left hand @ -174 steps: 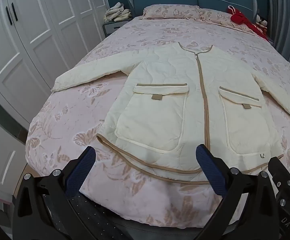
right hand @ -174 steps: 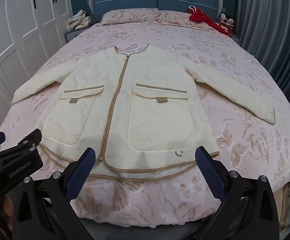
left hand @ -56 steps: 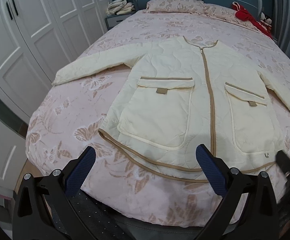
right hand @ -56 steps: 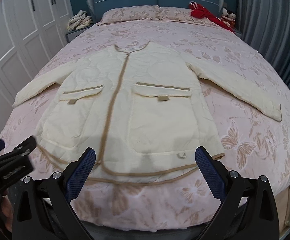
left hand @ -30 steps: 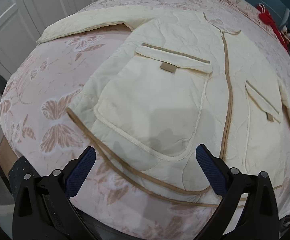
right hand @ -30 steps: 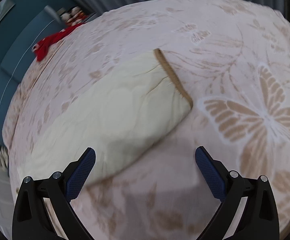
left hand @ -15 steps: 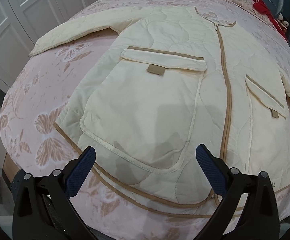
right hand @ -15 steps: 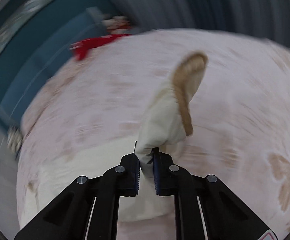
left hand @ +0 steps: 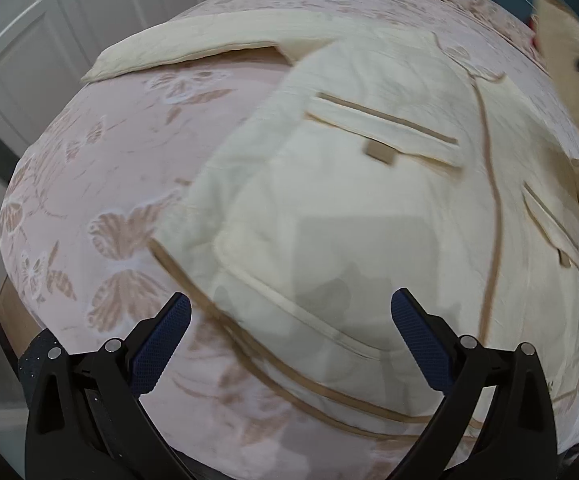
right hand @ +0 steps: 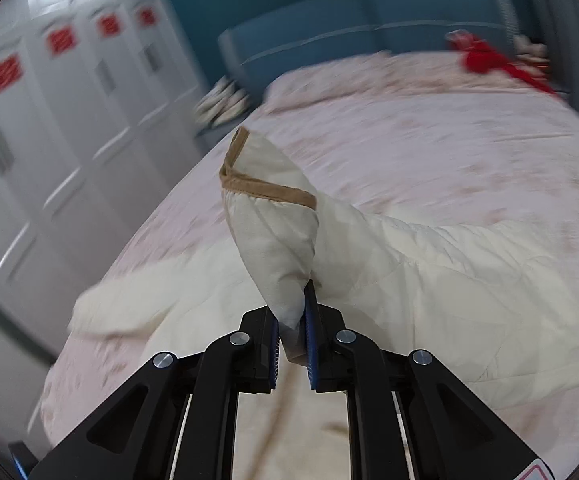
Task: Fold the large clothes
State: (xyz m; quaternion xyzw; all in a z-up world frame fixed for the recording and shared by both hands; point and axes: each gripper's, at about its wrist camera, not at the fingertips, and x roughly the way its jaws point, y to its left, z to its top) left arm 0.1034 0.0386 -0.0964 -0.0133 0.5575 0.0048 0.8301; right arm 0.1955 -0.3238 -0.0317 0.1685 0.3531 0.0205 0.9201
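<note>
A cream quilted jacket [left hand: 329, 184] with tan trim lies face up on the bed, its left sleeve [left hand: 193, 46] stretched out to the side. My left gripper [left hand: 289, 336] is open and empty, hovering over the jacket's lower hem and left pocket. My right gripper [right hand: 292, 322] is shut on the jacket's right sleeve [right hand: 273, 224] near the tan cuff and holds it lifted over the jacket body [right hand: 429, 280]. The lifted sleeve also shows at the right edge of the left wrist view [left hand: 569, 80].
The bed [left hand: 101, 168] has a pink butterfly-print cover and a blue headboard [right hand: 329, 20]. White wardrobe doors [right hand: 49, 120] stand along the left. A red item [right hand: 485, 60] lies by the pillows. Folded items [right hand: 221, 104] sit on the nightstand.
My right gripper closed on the right sleeve cuff, lifted it and swung it over toward the jacket's middle. My left gripper moved closer to the hem and stayed open.
</note>
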